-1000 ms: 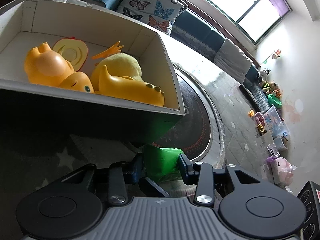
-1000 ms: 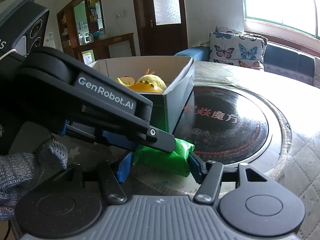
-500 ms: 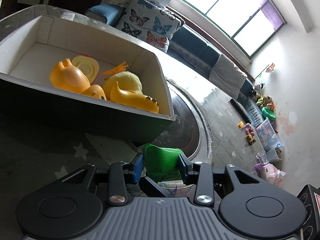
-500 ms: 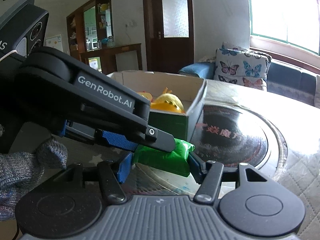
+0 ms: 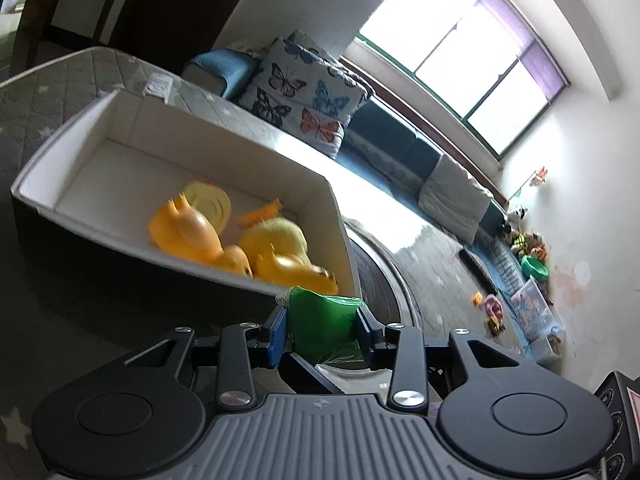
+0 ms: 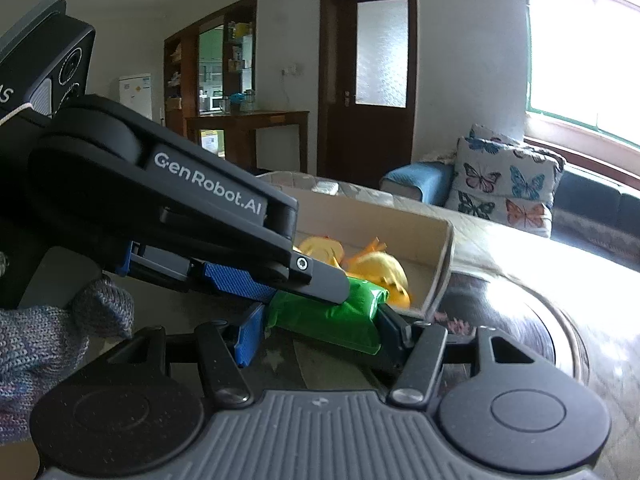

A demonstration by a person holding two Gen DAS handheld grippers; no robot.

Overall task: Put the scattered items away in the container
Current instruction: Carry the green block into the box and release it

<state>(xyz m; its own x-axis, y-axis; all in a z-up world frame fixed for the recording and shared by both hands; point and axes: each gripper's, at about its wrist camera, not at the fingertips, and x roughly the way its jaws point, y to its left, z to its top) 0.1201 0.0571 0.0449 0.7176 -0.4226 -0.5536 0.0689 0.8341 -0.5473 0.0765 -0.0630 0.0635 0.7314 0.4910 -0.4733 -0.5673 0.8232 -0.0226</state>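
Green packet (image 5: 322,320) lifted higher — nearing box (image 5: 336,216) rim.

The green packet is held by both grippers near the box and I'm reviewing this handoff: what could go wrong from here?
1. Both the left gripper and right gripper clamp the green packet; diverging pulls could tear it.
2. It sits level with the box rim and might catch there.

Box (image 5: 340,216) near wall ahead; interior left half free.
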